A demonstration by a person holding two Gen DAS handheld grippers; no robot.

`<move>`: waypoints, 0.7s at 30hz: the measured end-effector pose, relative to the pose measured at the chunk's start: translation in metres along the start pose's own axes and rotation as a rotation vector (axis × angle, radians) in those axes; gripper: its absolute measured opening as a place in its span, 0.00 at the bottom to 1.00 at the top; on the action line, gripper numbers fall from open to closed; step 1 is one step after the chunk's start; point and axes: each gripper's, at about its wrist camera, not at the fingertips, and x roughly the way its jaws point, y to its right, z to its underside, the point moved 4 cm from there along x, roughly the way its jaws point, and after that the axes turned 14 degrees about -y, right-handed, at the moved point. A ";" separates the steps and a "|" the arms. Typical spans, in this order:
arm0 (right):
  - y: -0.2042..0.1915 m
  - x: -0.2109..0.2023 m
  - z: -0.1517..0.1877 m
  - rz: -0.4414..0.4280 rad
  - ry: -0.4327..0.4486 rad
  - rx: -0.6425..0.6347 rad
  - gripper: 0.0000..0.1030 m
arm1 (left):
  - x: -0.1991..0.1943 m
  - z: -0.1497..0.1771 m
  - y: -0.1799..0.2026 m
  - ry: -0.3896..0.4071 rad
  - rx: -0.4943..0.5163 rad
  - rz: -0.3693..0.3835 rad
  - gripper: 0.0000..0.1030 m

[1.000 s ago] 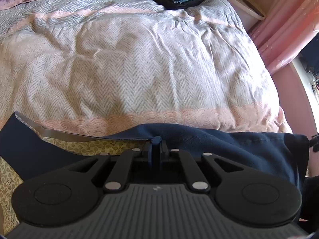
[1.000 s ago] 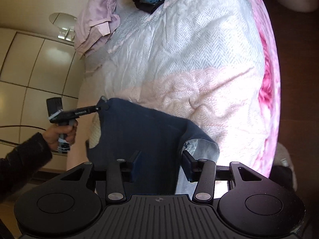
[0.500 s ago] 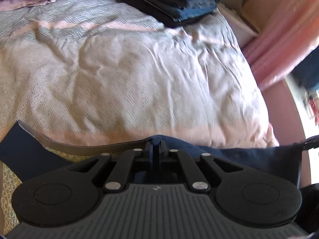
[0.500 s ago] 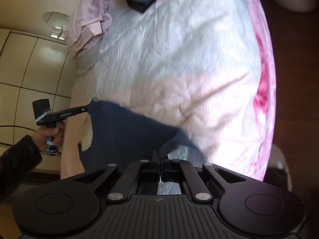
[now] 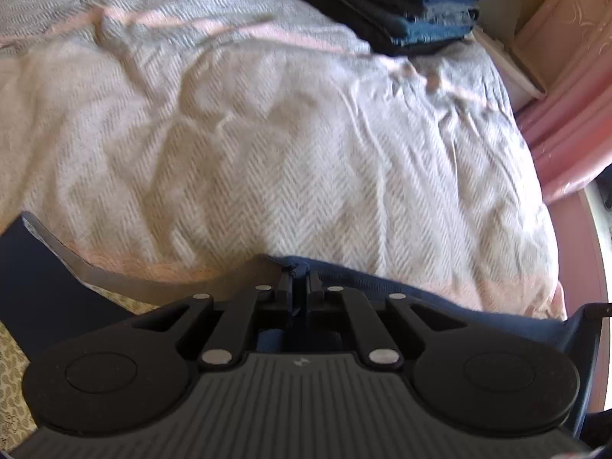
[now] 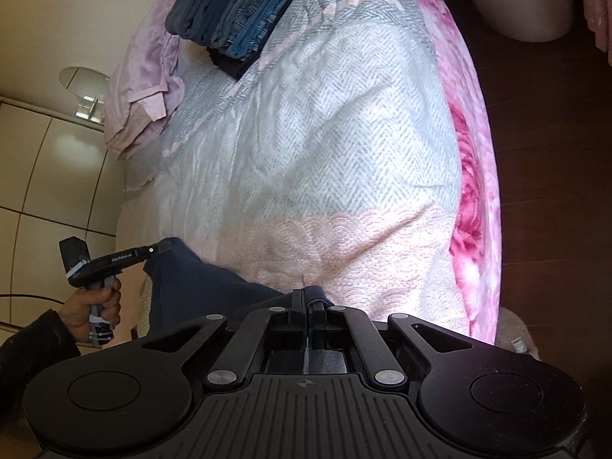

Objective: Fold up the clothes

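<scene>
Navy garment [image 5: 440,298] stretched along near edge of bed [image 5: 267,145], soft, light, limp. Both tongs, left [image 5: 301,267] and right [image 6: 308,298], clenched on its upper hem, apparently near opposite corners. Best held at hem corners; middle likely to sag.

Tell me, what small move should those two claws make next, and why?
Probably carry the navy garment forward and lay it on the bedspread. Both the left claw and right claw pinch its edge, which hangs at the bed's near side, and bare bedspread lies ahead for folding.

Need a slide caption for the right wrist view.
Right gripper shut on navy garment, left gripper pinching its far corner, above the bedspread.
</scene>
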 end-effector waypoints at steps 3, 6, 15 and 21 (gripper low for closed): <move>0.007 0.007 0.002 0.073 -0.044 0.002 0.00 | -0.006 0.006 -0.002 -0.012 -0.003 -0.010 0.17; 0.012 0.002 0.003 0.180 -0.057 0.031 0.00 | -0.034 0.021 -0.011 0.032 -0.042 -0.011 0.25; -0.083 -0.001 -0.013 0.278 -0.041 -0.351 0.04 | -0.114 0.142 -0.065 0.151 -0.321 -0.120 0.29; -0.171 0.106 -0.001 0.105 -0.274 -0.705 0.05 | -0.095 0.258 -0.084 0.122 -0.547 -0.161 0.29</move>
